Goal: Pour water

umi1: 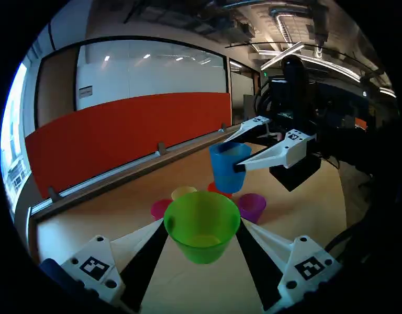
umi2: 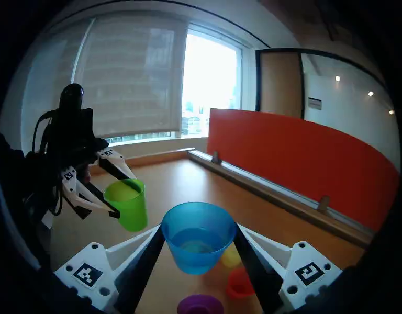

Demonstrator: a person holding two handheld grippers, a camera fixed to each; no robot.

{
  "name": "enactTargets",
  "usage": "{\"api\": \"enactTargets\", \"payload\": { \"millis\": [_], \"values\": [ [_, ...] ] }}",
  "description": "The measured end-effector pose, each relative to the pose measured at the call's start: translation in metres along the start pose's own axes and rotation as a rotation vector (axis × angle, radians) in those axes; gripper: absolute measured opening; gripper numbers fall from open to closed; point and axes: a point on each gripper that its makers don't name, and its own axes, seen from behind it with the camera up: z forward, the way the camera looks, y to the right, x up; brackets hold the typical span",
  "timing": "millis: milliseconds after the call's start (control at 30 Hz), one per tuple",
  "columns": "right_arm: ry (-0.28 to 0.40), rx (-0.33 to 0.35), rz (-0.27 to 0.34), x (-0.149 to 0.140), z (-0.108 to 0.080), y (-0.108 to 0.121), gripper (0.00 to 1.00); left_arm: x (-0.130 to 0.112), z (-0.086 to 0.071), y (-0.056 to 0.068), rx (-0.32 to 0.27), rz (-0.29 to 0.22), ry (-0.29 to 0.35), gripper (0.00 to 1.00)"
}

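- Left gripper [umi1: 202, 236]: both fingers pressed on the sides of a green cup [umi1: 201, 220], gripping it. The cup was upright, mouth up, and held clear above the table [umi1: 117, 214].
- Right gripper [umi2: 198, 247]: both fingers were closed on a blue cup [umi2: 198, 230], one on each side. This cup was also upright and lifted off the table.
- In the left gripper view, the right gripper [umi1: 231, 155] was farther off with the blue cup [umi1: 227, 175] clamped between its white fingers. It sat higher in the frame than the green cup and the two cups were apart.
- In the right gripper view, the left gripper [umi2: 125, 198] was off to the left holding the green cup [umi2: 129, 209], not touching the blue cup.
- Water [umi2: 196, 245]: a shallow level was visible in the bottom of the blue cup. I could not tell what the green cup contained.
- On the table below the held cups stood a cluster of small cups: pink cup [umi1: 159, 208], yellow cup [umi1: 183, 192], red cup [umi1: 215, 187] and purple cup [umi1: 252, 206].
- An orange partition [umi1: 122, 133] ran along the far edge of the table.
- A bright window [umi2: 209, 83] was beyond the table.
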Motion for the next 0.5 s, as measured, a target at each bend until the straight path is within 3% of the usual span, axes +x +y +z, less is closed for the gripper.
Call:
{"api": "enactTargets", "payload": {
  "millis": [500],
  "values": [
    [0.088,-0.006,0.009,0.02,-0.005,-0.004,0.93,0.021,-0.009,-0.005,0.018,-0.005,0.05,0.87]
  ]
}}
